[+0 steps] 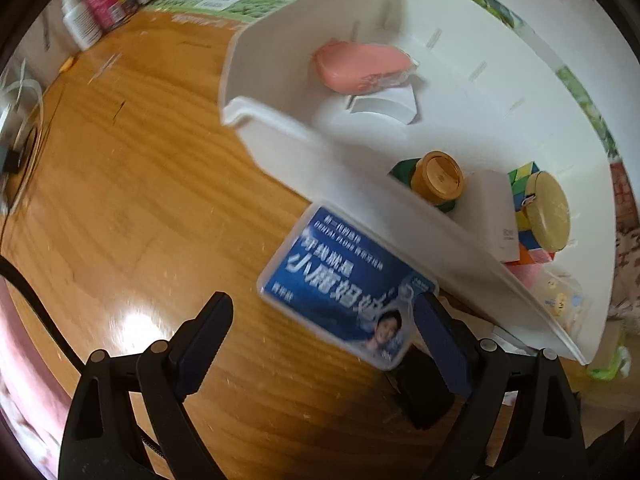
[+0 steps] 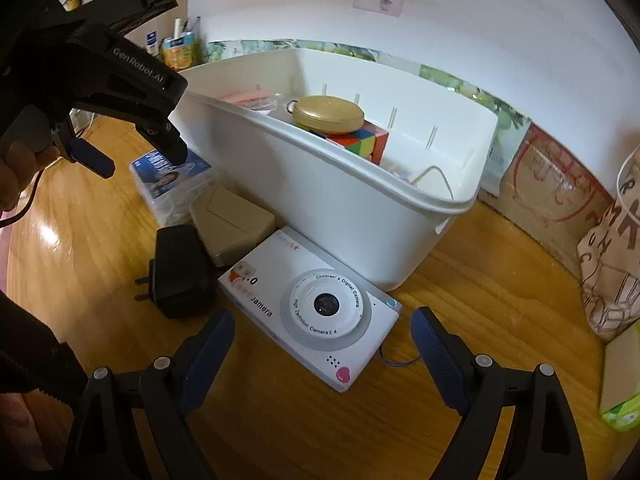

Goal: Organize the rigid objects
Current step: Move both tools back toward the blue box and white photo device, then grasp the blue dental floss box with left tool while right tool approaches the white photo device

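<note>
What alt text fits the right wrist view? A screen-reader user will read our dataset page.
The open right gripper hovers over a white toy camera lying on a wooden table against a white bin. A black charger, a beige box and a blue-labelled box lie left, under the open left gripper.

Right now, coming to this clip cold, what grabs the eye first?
The big white bin on the wooden floor, with a gold tin on a colourful cube inside. In front of it lies a white children's camera, before the open right gripper, and a blue floss box under the left gripper.
</note>
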The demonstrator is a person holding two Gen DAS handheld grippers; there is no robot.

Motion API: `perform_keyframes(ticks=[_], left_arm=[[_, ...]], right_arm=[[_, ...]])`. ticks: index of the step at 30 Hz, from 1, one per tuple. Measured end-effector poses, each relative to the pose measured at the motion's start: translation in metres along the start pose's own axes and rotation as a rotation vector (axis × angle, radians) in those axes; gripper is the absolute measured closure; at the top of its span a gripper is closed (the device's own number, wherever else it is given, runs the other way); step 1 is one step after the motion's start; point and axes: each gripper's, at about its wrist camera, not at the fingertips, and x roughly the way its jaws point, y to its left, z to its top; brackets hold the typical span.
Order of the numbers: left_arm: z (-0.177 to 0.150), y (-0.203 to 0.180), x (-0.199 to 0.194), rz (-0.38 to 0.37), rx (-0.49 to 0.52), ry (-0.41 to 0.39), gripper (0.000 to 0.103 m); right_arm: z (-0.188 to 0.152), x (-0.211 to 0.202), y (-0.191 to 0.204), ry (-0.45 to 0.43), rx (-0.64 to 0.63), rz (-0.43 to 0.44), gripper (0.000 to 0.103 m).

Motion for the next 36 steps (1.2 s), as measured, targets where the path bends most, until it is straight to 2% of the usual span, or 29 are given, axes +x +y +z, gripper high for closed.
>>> perform_keyframes(ticks=[3,5,12,13,15,16,27,36], left_arm=[[0.007,-0.010,0.009,0.007,0.064,0.032,0.009],[0.009,-0.013,0.013,0.000,0.077,0.045,0.004],[0.020,-0.025,0.027,-0.001,0.108,0.067,0.001],[0.022,-0.024,0.028,-0.009,0.109,0.070,0.001],[0.024,-0.022,0.029,-0.023,0.107,0.074,0.001],[0.025,-0.023,0.031,-0.028,0.107,0.076,0.001],[0.026,-0.011,0.036,-0.075,0.120,0.079,0.000],[0.028,0.009,0.038,-0.112,0.182,0.085,0.001]], right_arm=[[0.002,0.005,-0.003,0.008,0.030,0.008,0.013],[0.004,0.007,-0.005,0.012,0.057,0.014,0.013],[0.006,0.015,-0.010,0.060,0.123,0.046,0.013],[0.007,0.015,-0.010,0.064,0.130,0.047,0.012],[0.007,0.018,-0.010,0.079,0.145,0.056,0.002],[0.008,0.019,-0.009,0.088,0.151,0.059,0.001],[0.015,0.029,-0.009,0.140,0.225,0.042,0.001],[0.020,0.032,-0.011,0.152,0.295,0.022,0.001]])
